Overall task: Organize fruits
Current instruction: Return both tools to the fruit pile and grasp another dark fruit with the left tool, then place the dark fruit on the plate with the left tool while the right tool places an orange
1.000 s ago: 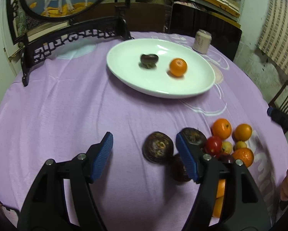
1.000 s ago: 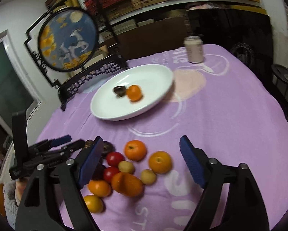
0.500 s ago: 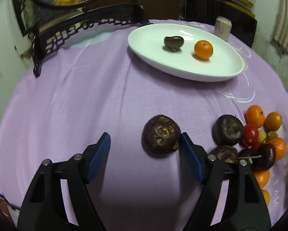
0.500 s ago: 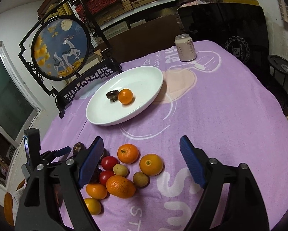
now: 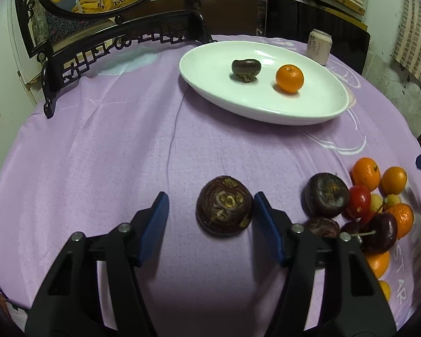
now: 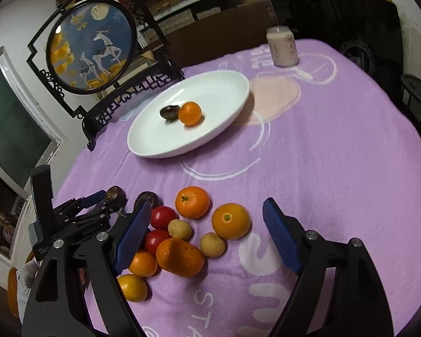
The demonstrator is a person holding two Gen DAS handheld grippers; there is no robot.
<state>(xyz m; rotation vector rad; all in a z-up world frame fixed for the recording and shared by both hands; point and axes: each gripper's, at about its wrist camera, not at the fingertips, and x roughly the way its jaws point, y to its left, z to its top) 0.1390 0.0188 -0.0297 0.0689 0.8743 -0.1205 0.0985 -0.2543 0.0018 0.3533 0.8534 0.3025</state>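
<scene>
One dark purple mangosteen (image 5: 224, 205) sits on the purple cloth (image 5: 103, 154) right between the blue pads of your left claw (image 5: 210, 219). The jaws are closing in on it: the right-hand pad looks like it's just touching the fruit's side, while the left-hand pad is clear of it, so no real pinch.

Just to the right of that claw you've got a second mangosteen (image 5: 326, 195) and the rest of the pile on the counter: red tomatoes (image 6: 162, 216), a few oranges (image 6: 192, 202), a couple of small yellowish fruits (image 6: 179, 229), and a dark cherry-looking one (image 5: 380, 231) with a stem.

Your right claw (image 6: 207, 236) hangs over that pile with its jaws spread wide and nothing gripped. A round orange (image 6: 230, 220) and one of the yellowish fruits lie on the cloth between its pads, touching neither.

Further back, the white oval plate (image 5: 317, 112) holds one dark fruit (image 5: 246, 68) and one orange (image 5: 289, 78), slightly apart from each other. Behind the plate there's a pale drink can (image 6: 283, 45) standing upright, and off to the left a round deer painting in a black carved stand (image 6: 91, 47) sits at the counter's edge.
</scene>
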